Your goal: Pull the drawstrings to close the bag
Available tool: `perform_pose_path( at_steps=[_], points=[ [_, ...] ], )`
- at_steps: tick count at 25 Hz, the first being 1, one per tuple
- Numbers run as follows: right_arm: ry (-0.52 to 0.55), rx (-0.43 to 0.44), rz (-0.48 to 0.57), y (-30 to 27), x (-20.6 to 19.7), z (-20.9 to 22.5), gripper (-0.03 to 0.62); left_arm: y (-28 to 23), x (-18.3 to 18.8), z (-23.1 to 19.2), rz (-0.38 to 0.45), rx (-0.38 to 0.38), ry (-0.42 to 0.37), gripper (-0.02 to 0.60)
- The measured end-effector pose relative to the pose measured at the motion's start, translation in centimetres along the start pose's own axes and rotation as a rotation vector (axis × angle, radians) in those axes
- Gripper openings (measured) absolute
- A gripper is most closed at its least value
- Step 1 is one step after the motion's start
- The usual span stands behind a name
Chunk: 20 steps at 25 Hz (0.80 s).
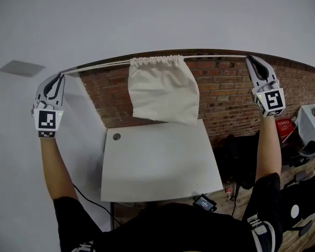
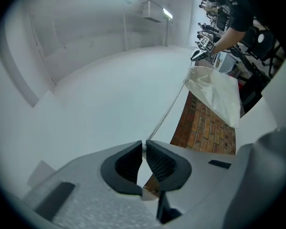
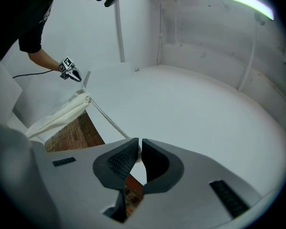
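**A tight line across, free room under it**

The drawstring [image 1: 97, 65] is stretched from the left gripper [image 1: 61, 75] to the right gripper [image 1: 249, 58], both clamped on it. It bars the way at that height — a hand can pass only above or below it. The bag [image 1: 163, 91] hangs from its middle and fills the space there. The table [image 1: 157, 167] is bare except for a small round cap [image 1: 116, 136]. Behind it the brick wall [image 1: 226, 98] closes the way. Left of the table the room is open, with only a black cable [image 1: 89, 198]. The right side is crowded — a red crate [image 1: 285, 125], a white box [image 1: 311, 121].
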State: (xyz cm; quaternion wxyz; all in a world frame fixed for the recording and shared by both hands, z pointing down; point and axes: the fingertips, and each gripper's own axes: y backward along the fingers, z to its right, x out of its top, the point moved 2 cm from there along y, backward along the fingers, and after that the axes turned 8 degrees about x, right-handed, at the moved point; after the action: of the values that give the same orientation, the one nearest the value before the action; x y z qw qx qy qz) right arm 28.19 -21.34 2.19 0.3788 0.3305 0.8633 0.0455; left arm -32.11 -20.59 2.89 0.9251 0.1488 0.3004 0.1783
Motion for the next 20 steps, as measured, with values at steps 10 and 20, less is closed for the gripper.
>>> perform_pose_path(
  at_steps=[10, 20],
  points=[
    [-0.015, -0.018, 0.002, 0.8, -0.2, 1.0, 0.029, 0.8, -0.7, -1.2, 0.011, 0.029, 0.031, 0.04],
    [-0.035, -0.036, 0.019, 1.6, -0.3, 2.1, 0.028, 1.6, -0.3, -2.6, 0.037, 0.066, 0.106, 0.038]
  ],
)
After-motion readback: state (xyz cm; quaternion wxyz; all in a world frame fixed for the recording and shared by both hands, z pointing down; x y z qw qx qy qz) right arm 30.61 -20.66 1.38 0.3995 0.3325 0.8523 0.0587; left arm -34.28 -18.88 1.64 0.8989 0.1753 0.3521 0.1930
